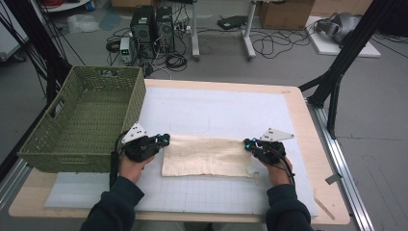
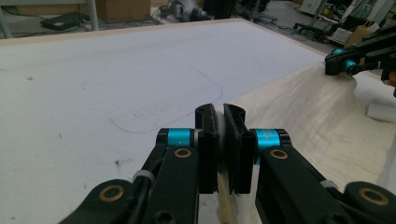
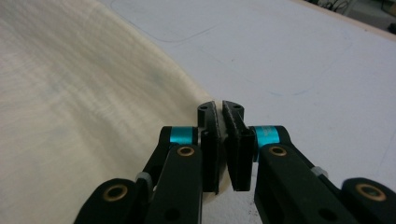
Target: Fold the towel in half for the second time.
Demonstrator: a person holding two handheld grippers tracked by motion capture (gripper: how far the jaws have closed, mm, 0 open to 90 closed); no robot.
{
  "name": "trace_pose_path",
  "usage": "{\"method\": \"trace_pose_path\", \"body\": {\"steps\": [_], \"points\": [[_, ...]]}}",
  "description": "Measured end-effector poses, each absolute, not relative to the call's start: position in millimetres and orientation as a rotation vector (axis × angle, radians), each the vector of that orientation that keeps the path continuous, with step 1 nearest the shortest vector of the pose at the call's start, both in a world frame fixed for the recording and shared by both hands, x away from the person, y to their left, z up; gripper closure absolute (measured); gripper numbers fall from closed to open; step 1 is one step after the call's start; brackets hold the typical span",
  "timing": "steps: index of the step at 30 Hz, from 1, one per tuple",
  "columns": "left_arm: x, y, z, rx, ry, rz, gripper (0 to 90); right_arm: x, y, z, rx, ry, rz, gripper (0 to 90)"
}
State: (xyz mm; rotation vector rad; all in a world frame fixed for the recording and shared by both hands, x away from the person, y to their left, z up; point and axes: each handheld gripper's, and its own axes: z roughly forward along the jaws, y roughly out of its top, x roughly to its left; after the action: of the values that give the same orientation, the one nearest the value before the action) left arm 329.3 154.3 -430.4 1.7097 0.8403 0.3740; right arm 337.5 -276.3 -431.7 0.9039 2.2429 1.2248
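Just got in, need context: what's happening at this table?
A person is handling a cream cloth spread flat on the white mat, one claw in each hand. The left claw is shut on the cloth's left far corner, the right claw on its right far corner, so the cloth is stretched between them. A green woven basket stands at the table's left edge; nothing can be seen inside it from here.
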Motion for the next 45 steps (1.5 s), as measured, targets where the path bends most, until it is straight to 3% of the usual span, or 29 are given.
{"method": "trace_pose_path", "body": {"steps": [28,30,32,35,45], "points": [[285,157,-443,1.856,0.864,0.283,81.9,277,-281,-430,0.705,2.319,1.247,85.5],[285,157,-442,1.859,0.883,0.259,78.0,274,-281,-431,0.701,2.333,1.238,85.3],[288,160,-438,1.829,0.906,0.236,62.1,273,-282,-430,0.701,2.333,1.245,85.3],[290,165,-422,1.726,0.887,0.25,53.4,271,-281,-427,0.689,2.333,1.255,85.3],[306,151,-415,1.676,0.859,0.299,53.3,266,-281,-429,0.647,2.386,1.23,85.4]]}}
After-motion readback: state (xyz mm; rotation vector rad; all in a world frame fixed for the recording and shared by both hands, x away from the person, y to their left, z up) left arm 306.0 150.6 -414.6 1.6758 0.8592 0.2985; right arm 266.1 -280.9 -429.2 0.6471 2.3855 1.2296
